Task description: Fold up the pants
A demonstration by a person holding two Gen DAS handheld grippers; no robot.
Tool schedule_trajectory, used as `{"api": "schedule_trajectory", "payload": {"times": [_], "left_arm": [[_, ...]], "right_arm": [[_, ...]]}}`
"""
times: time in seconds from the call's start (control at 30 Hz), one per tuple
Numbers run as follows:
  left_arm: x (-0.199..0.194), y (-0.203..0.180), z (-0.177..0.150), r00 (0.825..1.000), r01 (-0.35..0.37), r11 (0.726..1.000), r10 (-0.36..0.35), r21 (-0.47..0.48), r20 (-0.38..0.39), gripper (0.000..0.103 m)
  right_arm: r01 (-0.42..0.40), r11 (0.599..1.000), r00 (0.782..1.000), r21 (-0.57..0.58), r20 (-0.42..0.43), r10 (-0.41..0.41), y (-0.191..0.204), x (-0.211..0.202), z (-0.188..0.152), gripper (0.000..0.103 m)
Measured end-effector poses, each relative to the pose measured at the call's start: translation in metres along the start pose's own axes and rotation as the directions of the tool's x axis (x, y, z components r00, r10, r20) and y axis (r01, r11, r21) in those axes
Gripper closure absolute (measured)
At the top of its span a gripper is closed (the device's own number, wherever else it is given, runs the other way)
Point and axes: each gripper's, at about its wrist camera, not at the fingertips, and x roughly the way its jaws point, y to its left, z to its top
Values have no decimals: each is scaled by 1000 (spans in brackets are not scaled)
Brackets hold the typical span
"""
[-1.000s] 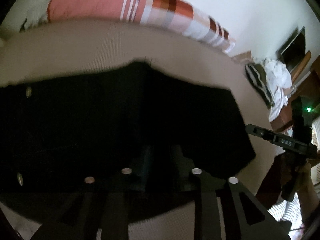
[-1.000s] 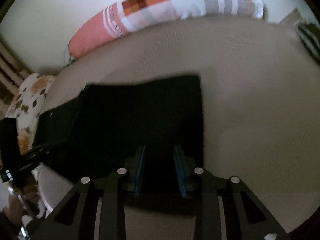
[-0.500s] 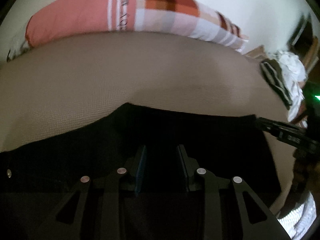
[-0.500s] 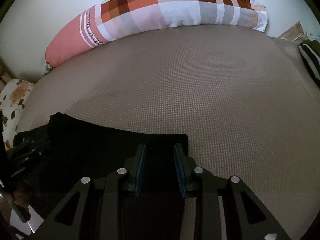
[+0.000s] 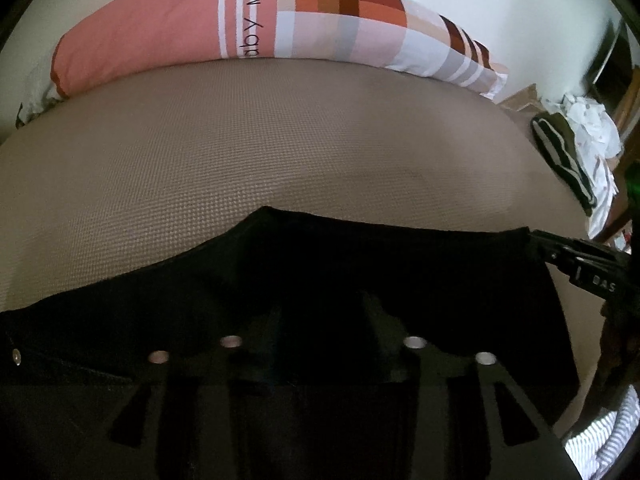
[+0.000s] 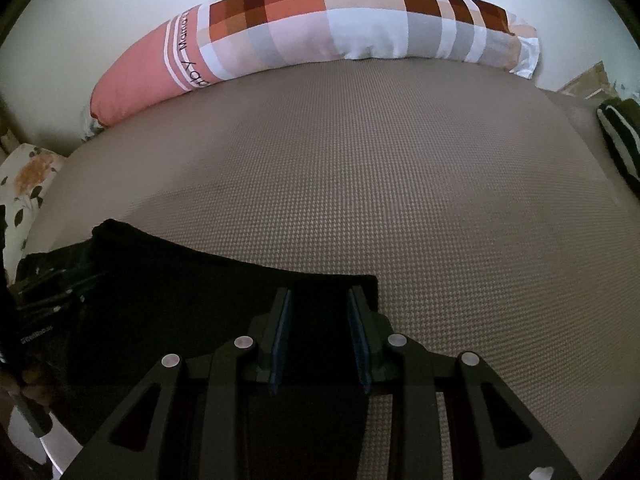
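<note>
Black pants (image 5: 360, 272) lie flat on the beige mattress (image 5: 240, 152), their far edge a little beyond both grippers. My left gripper (image 5: 324, 320) sits low over the dark cloth; its fingers are lost against the black, so its state is unclear. My right gripper (image 6: 320, 320) is open over the right corner of the pants (image 6: 224, 300), blue pads on either side of the cloth. The right gripper's body also shows in the left wrist view (image 5: 588, 268) at the pants' right corner. The left gripper also shows in the right wrist view (image 6: 44, 300).
A long pink and checked bolster (image 5: 280, 28) lies along the wall at the far side. A striped dark garment (image 5: 560, 152) and white clothes (image 5: 592, 128) are heaped at the right edge. A floral cushion (image 6: 24, 184) sits at the left.
Both grippers have come down and back toward the near edge. The pants' raised edge now lies flat and lower in both views. More bare mattress shows beyond.
</note>
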Motion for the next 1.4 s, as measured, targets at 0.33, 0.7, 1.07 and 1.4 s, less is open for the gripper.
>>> {"api": "schedule_trajectory", "payload": {"times": [0.33,0.7,1.07,1.4], "left_arm": [[-44,8,-11,991,-101,995,100,13,86,34],[-102,41,-45,941,-301,953,296,10,162,26],[-130,74,-69,912,-378,924,382,-55,147,26],[-145,114,-85,885,-439,895,446,-84,135,26]], "right_arm": [[-22,1000,997,18,69,21,16,-39,-9,63],[-108,994,994,32,20,107,52,-47,-53,59],[-134,990,990,52,-34,136,72,-42,-74,58],[-127,990,988,64,-81,132,83,-33,-86,57]]}}
